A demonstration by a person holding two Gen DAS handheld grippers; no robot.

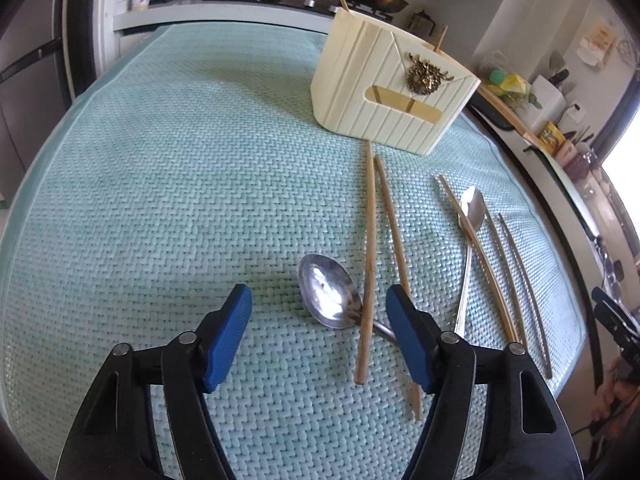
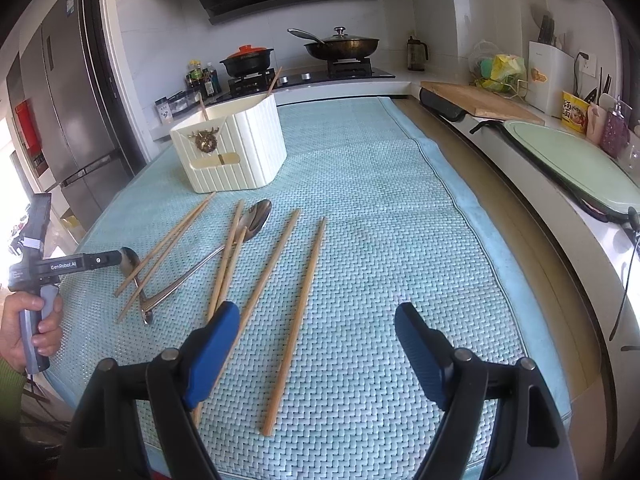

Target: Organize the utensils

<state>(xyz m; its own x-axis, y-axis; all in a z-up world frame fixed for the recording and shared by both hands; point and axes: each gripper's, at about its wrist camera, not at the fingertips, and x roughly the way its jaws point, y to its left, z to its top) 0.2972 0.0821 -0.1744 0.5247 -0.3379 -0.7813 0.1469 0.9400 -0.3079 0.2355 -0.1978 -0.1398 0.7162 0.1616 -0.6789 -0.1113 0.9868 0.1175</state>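
A cream ribbed utensil holder (image 1: pixel 392 92) (image 2: pixel 236 148) stands at the back of the teal woven mat (image 1: pixel 160 184) (image 2: pixel 380 220), with two chopsticks (image 2: pixel 274 76) sticking out of it. Several wooden chopsticks (image 1: pixel 370 248) (image 2: pixel 296 320) and two metal spoons lie loose in front of it. My left gripper (image 1: pixel 318 300) is open low over the mat, and the bowl of the near spoon (image 1: pixel 326 296) shows between its blue pads, which do not press on it. The second spoon (image 1: pixel 472 208) (image 2: pixel 258 216) lies further right. My right gripper (image 2: pixel 316 312) is open over one chopstick.
A person's hand (image 2: pixel 36 320) holds the left gripper's handle at the mat's left edge. Behind are a stove with a pan (image 2: pixel 340 46) and a pot (image 2: pixel 246 60). A wooden board (image 2: pixel 480 100) and a green tray (image 2: pixel 572 160) line the right counter. A fridge (image 2: pixel 68 120) stands at the left.
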